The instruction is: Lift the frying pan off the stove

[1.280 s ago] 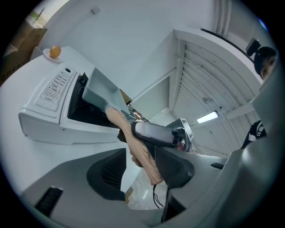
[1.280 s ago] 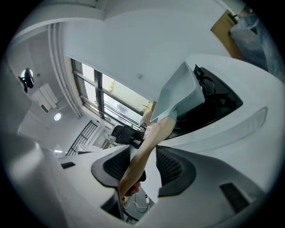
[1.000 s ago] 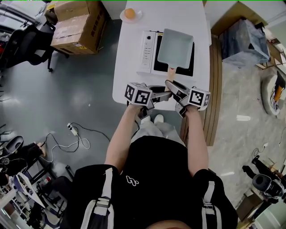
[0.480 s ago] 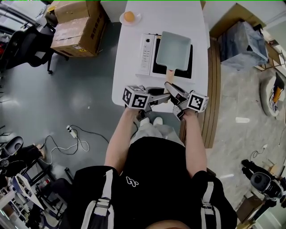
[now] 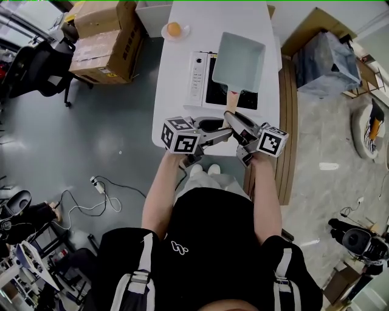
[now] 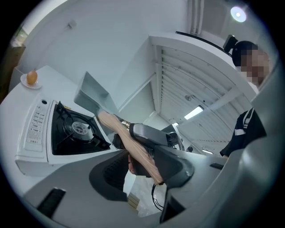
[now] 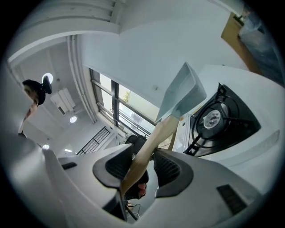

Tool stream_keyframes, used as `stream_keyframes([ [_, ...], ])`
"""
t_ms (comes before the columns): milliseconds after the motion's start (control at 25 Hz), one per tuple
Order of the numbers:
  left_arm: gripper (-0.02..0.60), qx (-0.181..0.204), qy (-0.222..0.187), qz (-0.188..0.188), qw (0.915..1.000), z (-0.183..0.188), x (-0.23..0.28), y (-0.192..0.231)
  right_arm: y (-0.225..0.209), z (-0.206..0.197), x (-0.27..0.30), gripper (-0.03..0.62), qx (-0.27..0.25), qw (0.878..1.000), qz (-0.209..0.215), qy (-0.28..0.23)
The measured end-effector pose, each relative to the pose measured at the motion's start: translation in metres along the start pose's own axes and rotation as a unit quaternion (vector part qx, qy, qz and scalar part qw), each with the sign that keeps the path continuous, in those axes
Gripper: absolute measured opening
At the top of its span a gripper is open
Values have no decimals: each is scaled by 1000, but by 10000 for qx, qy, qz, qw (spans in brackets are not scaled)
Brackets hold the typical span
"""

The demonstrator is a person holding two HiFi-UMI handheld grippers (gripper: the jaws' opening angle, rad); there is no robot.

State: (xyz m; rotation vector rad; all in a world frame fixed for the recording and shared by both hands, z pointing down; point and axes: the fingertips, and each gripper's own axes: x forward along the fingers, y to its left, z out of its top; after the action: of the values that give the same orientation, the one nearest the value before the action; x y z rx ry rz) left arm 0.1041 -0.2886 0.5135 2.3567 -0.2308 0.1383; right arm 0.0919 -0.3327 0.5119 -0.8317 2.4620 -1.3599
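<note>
A pale green rectangular frying pan [image 5: 240, 58] with a wooden handle [image 5: 233, 98] hangs tilted above the black burner of the white stove [image 5: 199, 73], clear of the grate. My left gripper [image 5: 223, 129] comes in from the left and is shut on the handle's end [image 6: 133, 149]. My right gripper [image 5: 233, 116] comes from the right, and its jaws have just been closing on the handle, which lies between them. In the right gripper view both pads of that gripper [image 7: 143, 167] press the handle [image 7: 151, 142], with the pan [image 7: 180, 95] above the burner [image 7: 211, 118].
An orange on a small plate [image 5: 174, 29] sits at the far end of the white table [image 5: 213, 18]. Cardboard boxes [image 5: 103, 36] stand on the floor to the left. A wooden bench [image 5: 290, 121] and a wrapped bundle [image 5: 325, 58] are to the right.
Both grippers have risen with the handle. The pan has come up off the burner and now sits higher and farther up the head view, uncovering the burner.
</note>
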Motion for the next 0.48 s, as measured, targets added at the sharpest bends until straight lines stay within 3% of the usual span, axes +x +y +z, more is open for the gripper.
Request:
stream_keyframes([
  [280,189,547,-162,-69,9983,29,-8,-33,42,24,-7,158,-455,9986,222,-154],
  [480,190,609,-264,-96,9977,33,-13,-44,55,25,-9,158,-555,9980,254,-151],
])
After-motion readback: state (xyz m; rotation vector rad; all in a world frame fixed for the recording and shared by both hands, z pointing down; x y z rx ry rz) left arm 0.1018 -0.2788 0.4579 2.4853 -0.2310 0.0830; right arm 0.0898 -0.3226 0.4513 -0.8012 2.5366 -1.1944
